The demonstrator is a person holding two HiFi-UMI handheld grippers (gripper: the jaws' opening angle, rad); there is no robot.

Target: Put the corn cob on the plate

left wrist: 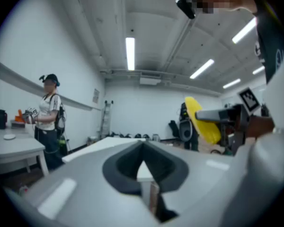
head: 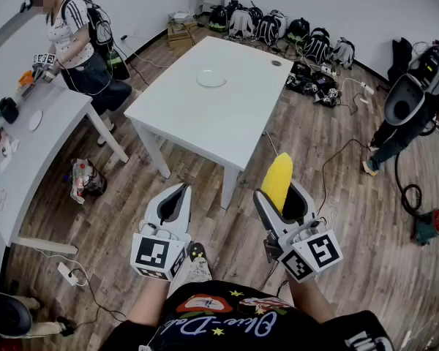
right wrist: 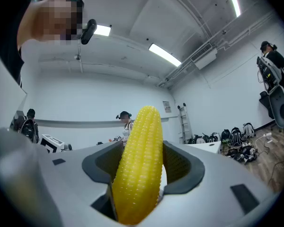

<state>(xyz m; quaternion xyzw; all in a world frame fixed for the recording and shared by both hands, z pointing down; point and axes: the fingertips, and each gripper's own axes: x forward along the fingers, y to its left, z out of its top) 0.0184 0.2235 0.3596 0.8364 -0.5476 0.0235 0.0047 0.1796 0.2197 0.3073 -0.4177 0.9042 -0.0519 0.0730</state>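
Note:
My right gripper (head: 280,196) is shut on a yellow corn cob (head: 279,175), which sticks out forward past the jaw tips. In the right gripper view the corn cob (right wrist: 139,164) fills the gap between the dark pads (right wrist: 182,167). My left gripper (head: 181,193) is shut with nothing in it, level beside the right one; its pads (left wrist: 125,167) meet at the tip. The left gripper view also catches the corn cob (left wrist: 201,119) off to the right. A white plate (head: 211,78) lies on the white table (head: 227,134) well ahead of both grippers, across open wooden floor.
A second white table (head: 36,148) stands at the left with a person (head: 77,46) beside it. Backpacks (head: 278,29) line the far wall. A crumpled bag (head: 84,179) and cables lie on the floor. Another person (head: 410,112) stands at the right.

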